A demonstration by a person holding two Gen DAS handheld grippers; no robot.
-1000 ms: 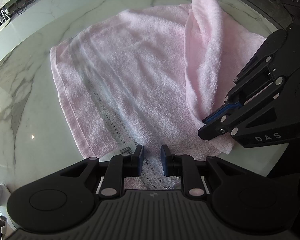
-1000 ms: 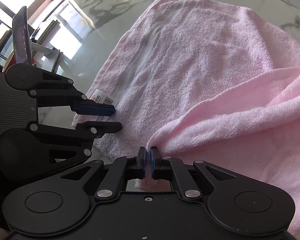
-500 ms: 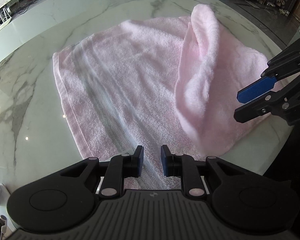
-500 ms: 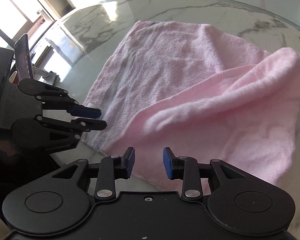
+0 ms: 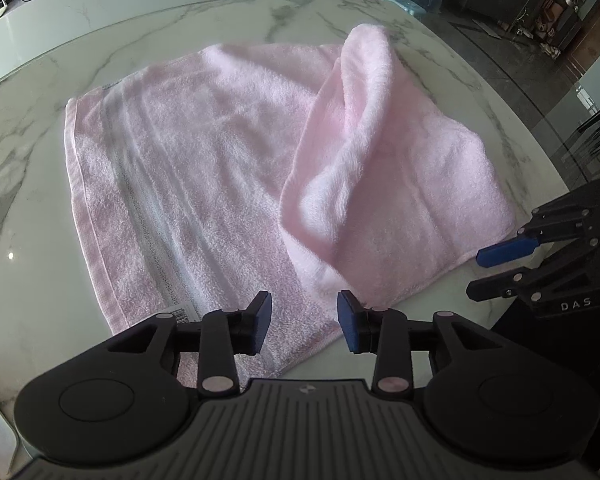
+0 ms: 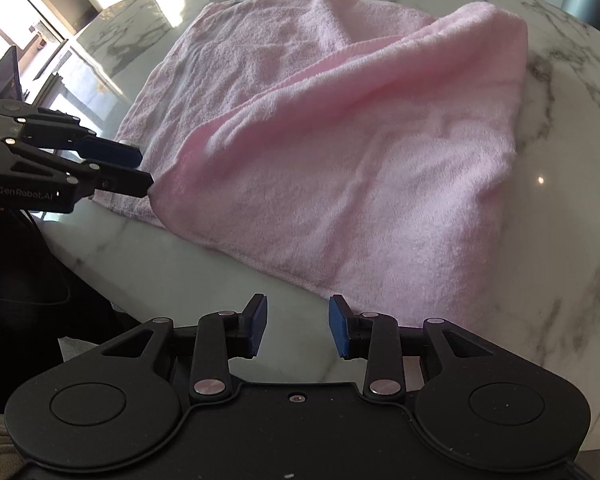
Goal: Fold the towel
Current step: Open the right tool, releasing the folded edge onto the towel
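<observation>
Low wrist views (shared towel (image 5: 204,184))

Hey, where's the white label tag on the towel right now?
In the left wrist view, the white label tag sits at the pink towel's near edge, just left of the open left gripper.

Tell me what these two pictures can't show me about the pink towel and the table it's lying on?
- Left wrist view: the towel has its near edge and most of its label behind the left gripper; the print is too small to read.
- Both views: whatever lies beneath the folded-over flap is covered.
- Right wrist view: the marble table is cut off by the frame, and the right gripper hides its near rim.
</observation>
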